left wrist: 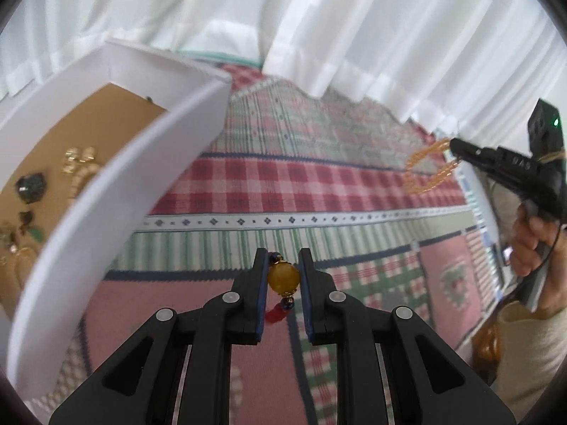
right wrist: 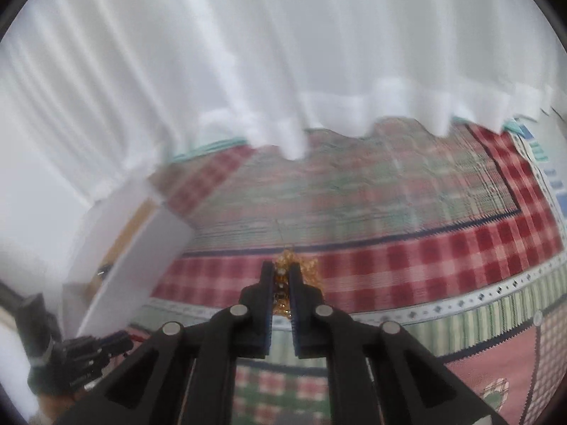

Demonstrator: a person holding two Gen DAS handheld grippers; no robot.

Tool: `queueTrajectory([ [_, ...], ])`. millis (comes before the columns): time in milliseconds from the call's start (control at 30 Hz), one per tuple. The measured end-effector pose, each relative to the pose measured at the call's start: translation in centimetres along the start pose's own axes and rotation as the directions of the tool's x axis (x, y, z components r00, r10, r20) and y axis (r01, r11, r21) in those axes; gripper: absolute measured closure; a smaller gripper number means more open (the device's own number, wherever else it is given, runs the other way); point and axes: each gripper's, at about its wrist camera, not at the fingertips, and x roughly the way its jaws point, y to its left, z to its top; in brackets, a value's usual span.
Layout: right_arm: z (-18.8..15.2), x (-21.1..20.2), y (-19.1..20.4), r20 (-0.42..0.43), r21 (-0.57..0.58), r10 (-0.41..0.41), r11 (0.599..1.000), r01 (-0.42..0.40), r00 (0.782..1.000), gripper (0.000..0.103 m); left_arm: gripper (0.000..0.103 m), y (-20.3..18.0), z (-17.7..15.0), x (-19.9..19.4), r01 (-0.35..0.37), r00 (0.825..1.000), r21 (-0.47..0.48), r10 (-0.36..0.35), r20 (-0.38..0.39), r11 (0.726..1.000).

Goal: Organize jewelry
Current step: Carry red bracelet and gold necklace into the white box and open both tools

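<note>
My left gripper (left wrist: 282,260) is shut on a yellow bead pendant (left wrist: 282,278) with small blue beads and a red tassel, held above the patterned cloth. A white box (left wrist: 117,191) with a brown floor stands to its left and holds several jewelry pieces (left wrist: 76,163). My right gripper (left wrist: 455,145) shows at the right, shut on an orange beaded bracelet (left wrist: 423,173) that hangs in the air. In the right wrist view the right gripper (right wrist: 282,270) pinches the orange beaded bracelet (right wrist: 296,265). The white box (right wrist: 131,265) and the left gripper (right wrist: 117,341) lie to the lower left.
A plaid cloth (left wrist: 301,184) in red, green and pink covers the table. White curtains (left wrist: 319,17) hang along the far edge. The person's hand and sleeve (left wrist: 531,283) are at the right. An amber object (left wrist: 487,349) sits by the sleeve.
</note>
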Motion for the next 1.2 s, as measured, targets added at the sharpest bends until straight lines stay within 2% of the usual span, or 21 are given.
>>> queueTrajectory([
  [133, 0.7, -1.6, 5.4, 0.022, -0.085, 0.097, 0.992, -0.095, 0.995, 0.095, 0.088, 2.2, 0.4, -5.5, 0.004, 0.998, -0.043, -0.001, 0.065, 0.999],
  [233, 1.4, -1.9, 9.7, 0.024, -0.144, 0.174, 0.975, -0.169, 0.984, 0.095, 0.088, 4.6, 0.9, -9.9, -0.016, 0.992, -0.078, 0.026, 0.127, 0.997],
  [333, 2.4, -1.7, 14.3, 0.016, -0.199, 0.254, 0.949, -0.246, 0.967, 0.095, 0.088, 7.7, 1.5, -14.1, -0.063, 0.977, -0.119, 0.085, 0.198, 0.991],
  [500, 3.1, 0.5, 22.1, -0.038, -0.282, 0.35, 0.895, -0.347, 0.936, 0.095, 0.088, 13.5, 2.0, -17.2, -0.145, 0.946, -0.223, 0.2, 0.253, 0.964],
  [700, 2.8, 4.5, 28.9, -0.135, -0.325, 0.408, 0.843, -0.429, 0.903, 0.095, 0.088, 20.2, 1.4, -16.4, -0.223, 0.929, -0.327, 0.302, 0.213, 0.918],
  [833, 1.6, 7.4, 31.9, -0.206, -0.335, 0.409, 0.824, -0.457, 0.889, 0.095, 0.088, 23.8, 0.5, -14.3, -0.249, 0.932, -0.369, 0.326, 0.16, 0.895],
  [1067, -0.8, 12.3, 35.2, -0.322, -0.341, 0.381, 0.808, -0.481, 0.867, 0.095, 0.088, 27.2, -0.8, -12.3, -0.284, 0.932, -0.408, 0.35, 0.094, 0.867],
  [1200, -2.8, 15.5, 37.1, -0.382, -0.353, 0.35, 0.8, -0.485, 0.855, 0.095, 0.088, 27.9, -1.1, -10.8, -0.321, 0.924, -0.409, 0.377, 0.06, 0.854],
])
